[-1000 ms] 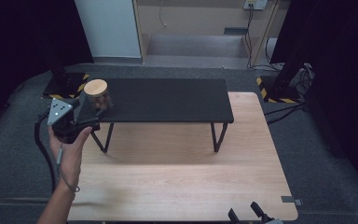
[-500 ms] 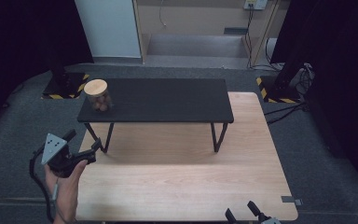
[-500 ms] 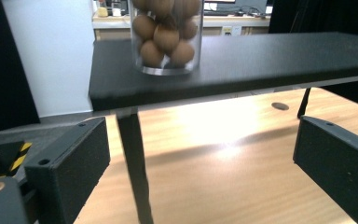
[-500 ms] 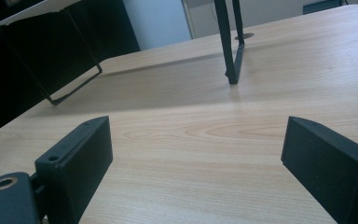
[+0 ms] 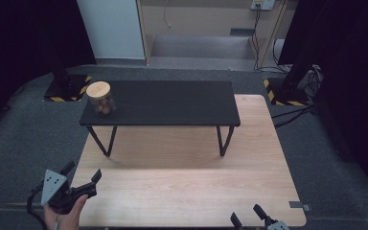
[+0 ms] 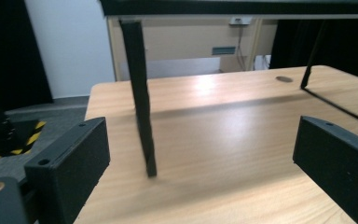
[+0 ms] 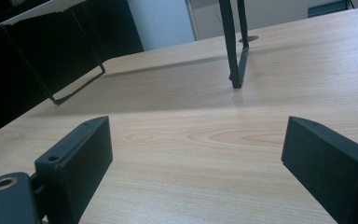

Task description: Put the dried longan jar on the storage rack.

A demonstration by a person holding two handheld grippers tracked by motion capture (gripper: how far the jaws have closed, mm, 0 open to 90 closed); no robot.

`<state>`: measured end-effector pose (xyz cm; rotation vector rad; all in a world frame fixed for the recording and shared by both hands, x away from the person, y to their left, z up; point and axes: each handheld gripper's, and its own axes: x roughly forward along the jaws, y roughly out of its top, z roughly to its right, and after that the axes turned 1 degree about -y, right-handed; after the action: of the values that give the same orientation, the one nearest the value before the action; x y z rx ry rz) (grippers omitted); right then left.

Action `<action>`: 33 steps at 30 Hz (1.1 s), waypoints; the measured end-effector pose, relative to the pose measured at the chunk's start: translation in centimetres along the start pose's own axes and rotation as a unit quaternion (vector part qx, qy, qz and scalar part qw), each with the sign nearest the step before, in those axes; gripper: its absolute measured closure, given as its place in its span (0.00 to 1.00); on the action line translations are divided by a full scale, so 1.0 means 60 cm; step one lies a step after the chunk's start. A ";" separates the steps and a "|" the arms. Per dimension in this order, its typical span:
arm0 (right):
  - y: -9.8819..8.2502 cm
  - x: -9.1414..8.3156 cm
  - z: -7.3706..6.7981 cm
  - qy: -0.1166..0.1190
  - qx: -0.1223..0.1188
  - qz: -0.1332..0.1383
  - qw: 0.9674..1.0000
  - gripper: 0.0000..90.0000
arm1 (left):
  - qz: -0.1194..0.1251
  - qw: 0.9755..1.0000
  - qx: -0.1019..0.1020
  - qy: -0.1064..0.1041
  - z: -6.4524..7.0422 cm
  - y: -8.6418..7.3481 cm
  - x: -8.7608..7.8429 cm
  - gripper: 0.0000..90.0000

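A clear jar (image 5: 100,98) with a round wooden lid and brown pieces inside stands on the left end of a low black bench (image 5: 172,103). My left gripper (image 5: 82,172) is held at the wooden table's front left corner, open and empty, far from the jar. Its own view looks along the tabletop at the bench's left leg (image 6: 141,98). My right gripper (image 5: 247,216) pokes in at the bottom edge, front right, open with nothing between its jaws. The right gripper view faces the bench's legs (image 7: 235,44) across bare wood.
The light wooden table (image 5: 182,182) carries the bench across its far half. Grey carpet surrounds it. Black stands with yellow-striped bases (image 5: 67,88) sit at the back left and back right, with cables (image 5: 292,115) on the floor at the right.
My left gripper has drawn back from the jar on the bench, down to the table's front left corner. The jar stays put on the bench. The right gripper has barely moved.
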<state>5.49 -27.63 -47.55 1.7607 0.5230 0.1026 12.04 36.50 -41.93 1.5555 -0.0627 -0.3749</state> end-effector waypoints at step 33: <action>0.026 0.025 0.010 0.010 -0.013 0.006 1.000 0.10 | -0.008 0.998 -0.048 0.050 0.018 -0.073 -0.032 0.03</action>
<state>7.47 -27.83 -46.51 1.7399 0.5229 0.1341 9.05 36.11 -45.85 1.4779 0.0443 -0.3083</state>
